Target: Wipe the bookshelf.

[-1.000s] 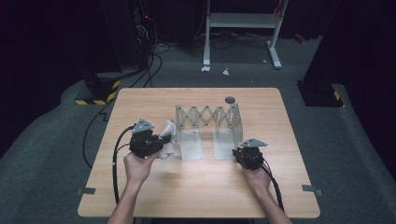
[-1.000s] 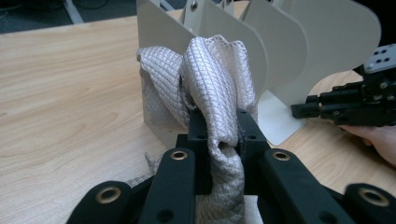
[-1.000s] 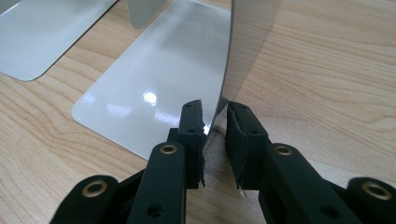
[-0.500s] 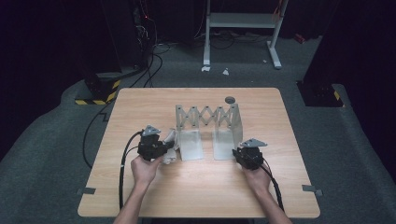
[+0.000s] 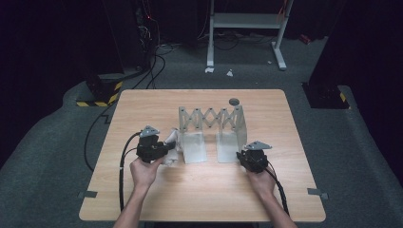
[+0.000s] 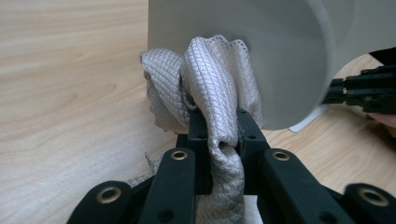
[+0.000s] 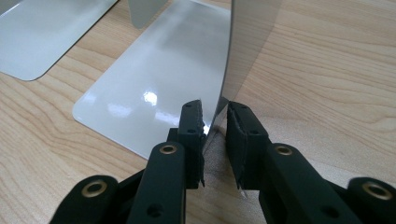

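Left tongs (image 6: 218,123) clench a bunched grey cloth (image 6: 210,88); right tongs (image 7: 215,116) pinch the bookend's upright plate (image 7: 243,42).

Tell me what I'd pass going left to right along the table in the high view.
Left gripper → grey cloth → left bookend plate → right bookend plate → right gripper.

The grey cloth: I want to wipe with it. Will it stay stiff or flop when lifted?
The cloth is probably floppy: it bunches and folds between the left gripper pads. Its thin quilted weave suggests it is light and unlikely to slip.
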Available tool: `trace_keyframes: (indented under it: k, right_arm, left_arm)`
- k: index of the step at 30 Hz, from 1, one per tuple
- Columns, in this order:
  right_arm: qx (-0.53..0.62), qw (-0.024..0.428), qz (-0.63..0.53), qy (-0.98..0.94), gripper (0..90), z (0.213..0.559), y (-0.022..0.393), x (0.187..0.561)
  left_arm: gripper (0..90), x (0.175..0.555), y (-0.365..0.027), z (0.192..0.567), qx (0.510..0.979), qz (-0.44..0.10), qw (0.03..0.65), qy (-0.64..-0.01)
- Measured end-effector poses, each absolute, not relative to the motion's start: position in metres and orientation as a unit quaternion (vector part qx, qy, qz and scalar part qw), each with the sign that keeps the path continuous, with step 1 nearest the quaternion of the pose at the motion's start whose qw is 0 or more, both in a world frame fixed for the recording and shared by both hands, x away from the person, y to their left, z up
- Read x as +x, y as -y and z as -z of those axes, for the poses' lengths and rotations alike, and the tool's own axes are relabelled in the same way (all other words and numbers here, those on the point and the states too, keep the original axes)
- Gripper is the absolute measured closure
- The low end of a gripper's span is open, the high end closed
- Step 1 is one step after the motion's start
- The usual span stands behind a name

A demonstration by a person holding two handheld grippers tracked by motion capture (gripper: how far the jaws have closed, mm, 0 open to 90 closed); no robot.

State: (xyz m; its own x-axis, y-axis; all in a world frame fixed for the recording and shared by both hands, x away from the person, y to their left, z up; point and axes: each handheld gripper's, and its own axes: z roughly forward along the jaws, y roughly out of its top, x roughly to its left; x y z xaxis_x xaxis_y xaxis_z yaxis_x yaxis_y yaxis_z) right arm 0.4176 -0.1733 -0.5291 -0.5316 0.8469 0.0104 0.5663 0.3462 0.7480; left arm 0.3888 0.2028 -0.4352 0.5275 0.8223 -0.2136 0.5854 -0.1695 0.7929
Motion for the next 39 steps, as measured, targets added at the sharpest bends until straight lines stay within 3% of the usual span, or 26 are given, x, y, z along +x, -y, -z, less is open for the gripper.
trace_keyframes:
  k: [13,29,39]
  right_arm:
    - [0.443,0.195,-0.361,-0.797,76.5,0.529,0.173,0.418]
    - [0.444,0.194,-0.361,-0.797,76.6,0.529,0.173,0.417]
    - [0.444,0.194,-0.361,-0.797,76.6,0.529,0.173,0.417]
  left_arm:
    - [80.0,0.393,-0.204,0.418,0.752,-0.130,0.453,-0.460]
    - [80.0,0.409,-0.197,0.464,0.768,-0.097,0.399,-0.491]
    - [79.9,0.417,-0.192,0.479,0.775,-0.112,0.363,-0.505]
